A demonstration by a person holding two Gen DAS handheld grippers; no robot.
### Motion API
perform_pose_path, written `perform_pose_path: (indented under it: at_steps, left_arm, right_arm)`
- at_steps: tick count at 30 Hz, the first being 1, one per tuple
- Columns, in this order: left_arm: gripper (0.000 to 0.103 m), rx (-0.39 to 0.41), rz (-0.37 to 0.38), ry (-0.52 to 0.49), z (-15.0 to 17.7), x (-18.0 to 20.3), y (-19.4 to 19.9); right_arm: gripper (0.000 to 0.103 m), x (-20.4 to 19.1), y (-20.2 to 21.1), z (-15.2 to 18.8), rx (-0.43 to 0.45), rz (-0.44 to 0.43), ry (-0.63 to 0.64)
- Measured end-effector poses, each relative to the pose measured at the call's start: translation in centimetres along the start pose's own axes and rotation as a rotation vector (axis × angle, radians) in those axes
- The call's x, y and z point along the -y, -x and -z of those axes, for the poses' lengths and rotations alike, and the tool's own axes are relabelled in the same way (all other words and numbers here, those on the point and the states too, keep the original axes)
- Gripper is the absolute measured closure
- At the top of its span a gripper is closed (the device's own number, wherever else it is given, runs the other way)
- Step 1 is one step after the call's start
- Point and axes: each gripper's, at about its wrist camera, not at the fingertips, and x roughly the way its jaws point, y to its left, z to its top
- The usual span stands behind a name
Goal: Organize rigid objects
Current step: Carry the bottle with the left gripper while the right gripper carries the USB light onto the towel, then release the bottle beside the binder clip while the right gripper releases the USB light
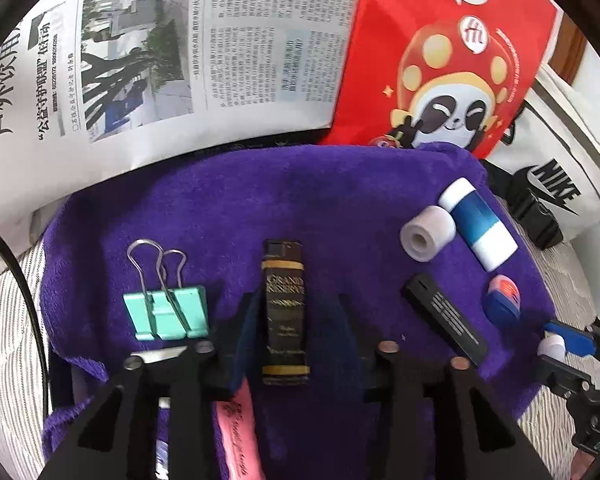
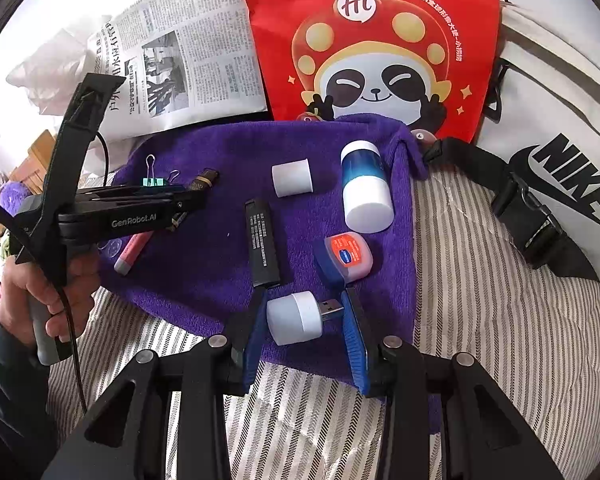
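Observation:
A purple towel (image 1: 340,208) holds the objects. My left gripper (image 1: 298,300) is open, its jaws either side of a black "Grand Reserve" lighter (image 1: 285,312) without gripping it. A teal binder clip (image 1: 166,312) lies to its left, a pink tube (image 1: 238,436) below. My right gripper (image 2: 304,300) is open around a white USB night light (image 2: 300,316), also seen in the left wrist view (image 1: 556,344). A black stick (image 2: 262,248), a Vaseline tin (image 2: 350,254), a blue-and-white bottle (image 2: 366,192) and a white cap (image 2: 292,178) lie beyond.
A newspaper (image 1: 140,60) and a red panda bag (image 2: 380,40) lie behind the towel. A white Nike bag (image 2: 560,160) with a black buckle strap (image 2: 524,208) lies at the right. The striped sheet (image 2: 480,320) surrounds the towel.

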Motion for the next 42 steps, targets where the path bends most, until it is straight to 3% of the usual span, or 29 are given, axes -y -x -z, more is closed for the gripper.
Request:
perform_pose_path:
  at_steps: [6,12,19,23,37,42]
  left_arm:
    - [0.059,-0.012,-0.056,-0.049,1.0,0.9,1.0]
    - [0.046,0.03,-0.07,-0.057,1.5,0.9,4.1]
    - [0.043,0.072,-0.08,-0.059,2.4,0.6,7.5]
    - [0.041,0.1,-0.131,-0.07,3.3,0.3,9.1]
    - [0.036,0.083,-0.105,-0.006,8.2,-1.3,12.2]
    - [0.035,0.087,-0.119,0.012,10.1,-1.9,13.9]
  right_arm:
    - [0.066,0.3,0.1,0.3,-0.005,-0.003,-0.015]
    - [0.066,0.1,-0.7,0.1,-0.026,-0.022,-0.033]
    - [0.066,-0.2,-2.2,-0.5,-0.09,0.002,-0.023]
    - [0.066,-0.3,-3.0,-0.9,-0.117,-0.004,-0.029]
    - [0.066,-0.9,-4.9,-1.8,-0.177,0.015,-0.015]
    - [0.06,-0.4,-5.0,-2.0,-0.195,-0.035,-0.015]
